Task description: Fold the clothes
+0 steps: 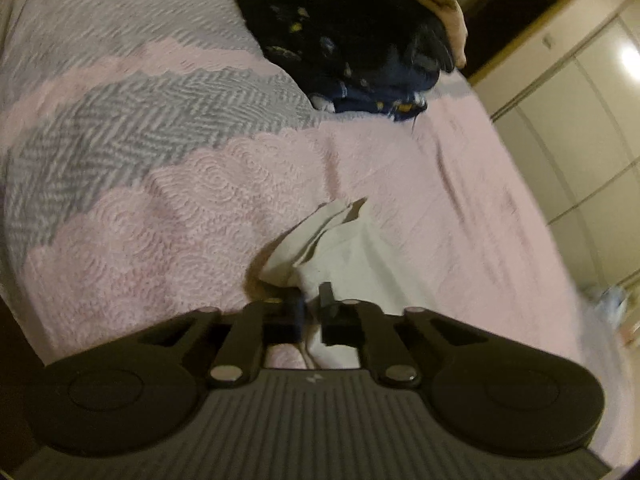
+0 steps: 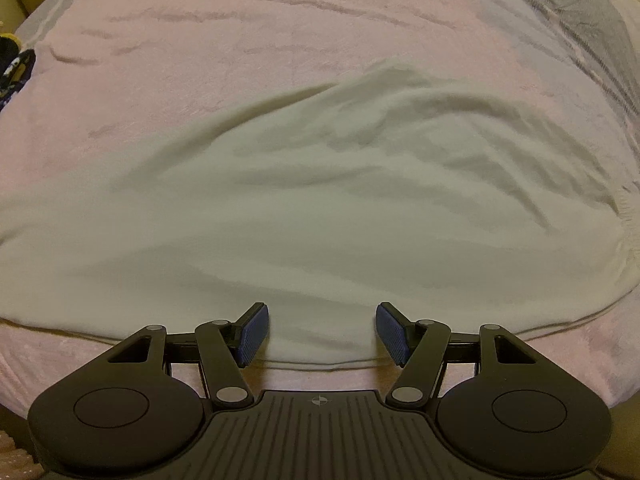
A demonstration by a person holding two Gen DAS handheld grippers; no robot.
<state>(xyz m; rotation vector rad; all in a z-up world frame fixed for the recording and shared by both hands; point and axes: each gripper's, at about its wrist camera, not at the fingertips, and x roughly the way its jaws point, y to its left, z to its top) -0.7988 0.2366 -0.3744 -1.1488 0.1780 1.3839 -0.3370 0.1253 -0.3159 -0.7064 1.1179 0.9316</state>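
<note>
Nearest the lens in the right wrist view, the right gripper (image 2: 322, 332) stood with its jaws spread wide, blue pads (image 2: 253, 334) facing each other and nothing pinched between them. Straight ahead at twelve o'clock lay the white garment (image 2: 320, 200), spread loosely over the pink bedspread (image 2: 240, 20), its long axis running from nine to three o'clock across the view and its near hem passing just under the open jaws. That hem was the relation the coming move seemed to turn on: the right gripper looked placed to close on the edge directly below it. In the left wrist view, the left gripper (image 1: 313, 312) had its jaws pressed together on a bunched corner of the same white cloth, which rose in a crumpled peak toward twelve o'clock. A heap of dark clothes (image 1: 352, 40) sat well apart at about one o'clock on the bed, beside the grey patterned band (image 1: 140, 128) of the cover. Judging by this, the left hand already had its hold while the right had yet to take one.
</note>
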